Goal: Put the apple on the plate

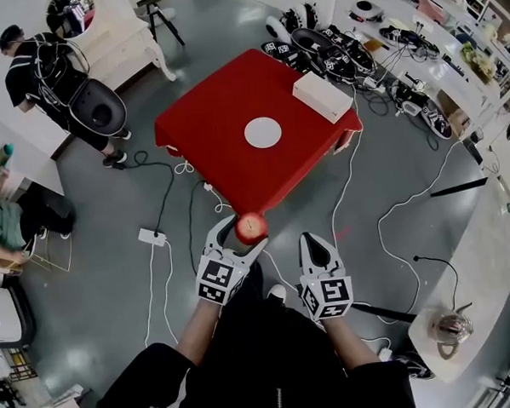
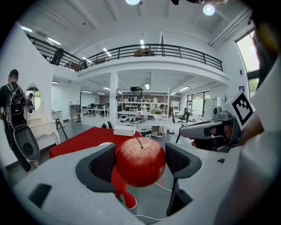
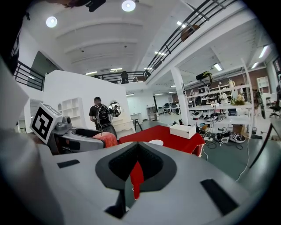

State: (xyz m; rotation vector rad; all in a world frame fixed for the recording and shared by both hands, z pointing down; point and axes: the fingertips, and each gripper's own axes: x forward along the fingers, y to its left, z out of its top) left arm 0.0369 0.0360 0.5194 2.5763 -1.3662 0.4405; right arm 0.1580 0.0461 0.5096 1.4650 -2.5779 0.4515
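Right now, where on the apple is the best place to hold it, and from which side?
Across its widest middle, from the side, as the left claw does now: one pad on each flank of the apple, stem up. The round body is widest there, so it should hardly slip, and its underside is free for setting down.

Grey floor (image 1: pixel 425 190), red table (image 1: pixel 227 158), railed balcony (image 2: pixel 153 50) overhead.

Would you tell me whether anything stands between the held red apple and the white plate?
Nothing visible stands between the red apple and the bare round white plate on the red table; the white box sits aside.
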